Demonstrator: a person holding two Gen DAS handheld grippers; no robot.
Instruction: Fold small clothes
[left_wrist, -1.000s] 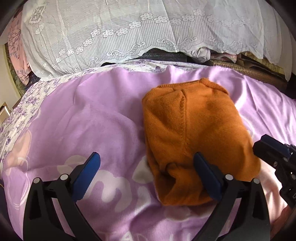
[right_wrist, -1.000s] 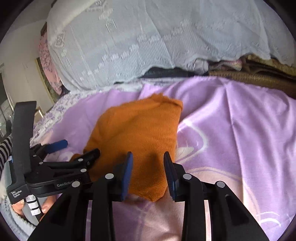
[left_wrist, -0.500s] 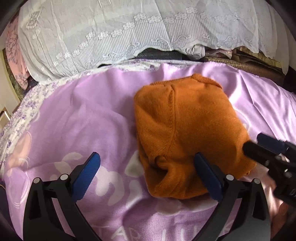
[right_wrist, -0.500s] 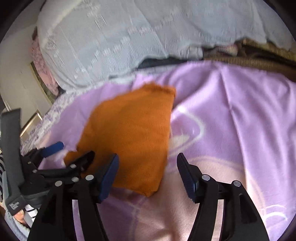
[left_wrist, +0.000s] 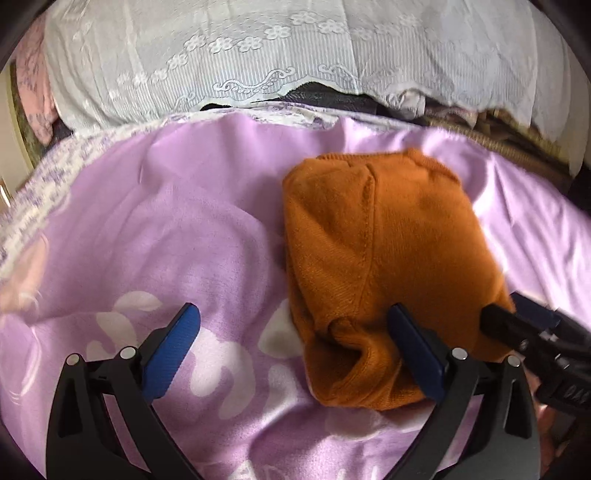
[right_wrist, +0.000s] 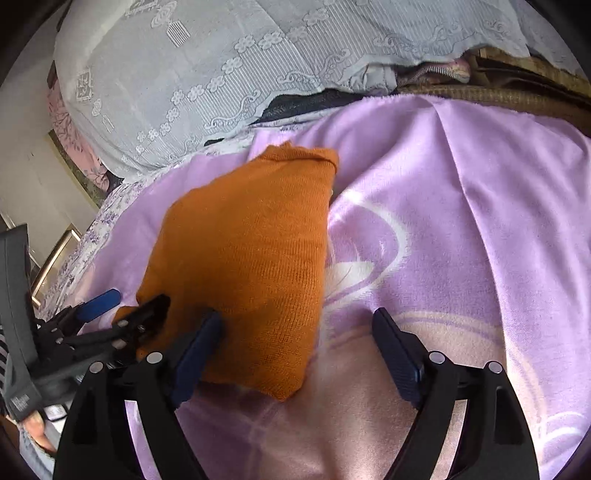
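Note:
A folded orange knitted garment (left_wrist: 384, 258) lies on the purple blanket (left_wrist: 166, 229). It also shows in the right wrist view (right_wrist: 251, 266). My left gripper (left_wrist: 291, 336) is open and empty; its right finger rests over the garment's near left corner. My right gripper (right_wrist: 295, 339) is open wide and empty, its jaws on either side of the garment's near right corner. The right gripper's tip shows at the right edge of the left wrist view (left_wrist: 528, 328). The left gripper shows at the left of the right wrist view (right_wrist: 110, 317).
A pile covered with white lace cloth (left_wrist: 258, 55) stands along the back of the bed. Brown woven bedding (right_wrist: 498, 96) lies at the back right. A floral sheet edge (left_wrist: 29, 206) and the bed's left side are at the left.
My right gripper has opened from nearly closed to wide and drawn back a little from the garment. My left gripper has stayed open near the garment's near left corner.

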